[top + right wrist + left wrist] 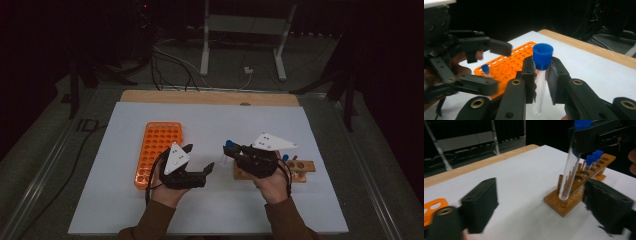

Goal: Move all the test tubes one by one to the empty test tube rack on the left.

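Standing in the wooden rack [574, 195] — two blue-capped tubes [590, 161].

Clear glossy tube [540, 87], matt blue plastic cap [542, 55].
Wooden rack [574, 192] smooth; orange plastic rack [157, 150]; matt white surface [210, 200].

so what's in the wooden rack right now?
Wooden rack: two blue-capped tubes stand at its far end, nearer holes open. Right gripper holds a capped tube above it. Hole bottoms hidden.
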The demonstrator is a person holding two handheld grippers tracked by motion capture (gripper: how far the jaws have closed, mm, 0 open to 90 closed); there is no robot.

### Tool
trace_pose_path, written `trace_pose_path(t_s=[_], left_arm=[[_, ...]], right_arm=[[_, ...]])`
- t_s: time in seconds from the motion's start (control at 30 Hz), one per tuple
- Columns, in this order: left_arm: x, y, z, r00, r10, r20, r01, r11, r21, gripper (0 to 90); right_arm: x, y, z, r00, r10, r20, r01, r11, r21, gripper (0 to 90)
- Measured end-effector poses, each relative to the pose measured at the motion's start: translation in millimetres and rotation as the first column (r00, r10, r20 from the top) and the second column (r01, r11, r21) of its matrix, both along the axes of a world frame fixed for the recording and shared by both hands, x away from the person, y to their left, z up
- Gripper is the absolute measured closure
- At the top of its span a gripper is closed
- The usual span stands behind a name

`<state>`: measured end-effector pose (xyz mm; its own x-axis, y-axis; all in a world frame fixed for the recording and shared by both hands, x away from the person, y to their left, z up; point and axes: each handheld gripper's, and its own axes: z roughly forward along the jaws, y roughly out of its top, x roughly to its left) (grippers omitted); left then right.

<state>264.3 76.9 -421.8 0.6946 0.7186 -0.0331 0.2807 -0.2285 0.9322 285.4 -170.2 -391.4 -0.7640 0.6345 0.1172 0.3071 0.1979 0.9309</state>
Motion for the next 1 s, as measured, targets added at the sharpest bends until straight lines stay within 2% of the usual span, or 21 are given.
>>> trace_pose_path(t_s=[0.17, 0.43, 0.6, 0.73, 0.9, 1.0], left_arm=[[-0.4, -7.2, 0.1, 0.9993, -0.038, 0.001, 0.038, 0.9993, -0.008, 26.9], [1.2, -15.5, -2.4, 0.9944, -0.105, 0.001, 0.105, 0.9944, 0.009, 54.9], [1.6, -15.5, -3.2, 0.9918, -0.128, 0.001, 0.128, 0.9918, 0.000, 69.0], [1.3, -14.9, -3.0, 0.9897, -0.143, -0.001, 0.143, 0.9897, -0.002, 75.1], [1.1, -14.8, -3.3, 0.9894, -0.145, -0.001, 0.145, 0.9894, 0.003, 76.8], [2.7, -13.1, -3.9, 0.9913, -0.132, -0.006, 0.132, 0.9913, 0.000, 76.9]], right_arm=[[-1.4, 8.6, -1.5, 0.9997, 0.024, -0.002, -0.024, 1.000, -0.004, 76.9], [-4.9, 19.3, -3.0, 0.9982, 0.059, -0.011, -0.059, 0.998, 0.006, 77.0], [-6.1, 23.2, -3.8, 0.9974, 0.072, -0.013, -0.072, 0.997, 0.001, 77.0], [-6.3, 24.3, -4.1, 0.9970, 0.076, -0.014, -0.076, 0.997, -0.001, 77.0], [-6.2, 23.6, -4.5, 0.9964, 0.083, -0.020, -0.083, 0.997, 0.002, 76.2], [-5.0, 20.5, -4.1, 0.9957, 0.090, -0.025, -0.089, 0.996, 0.029, 62.8]])
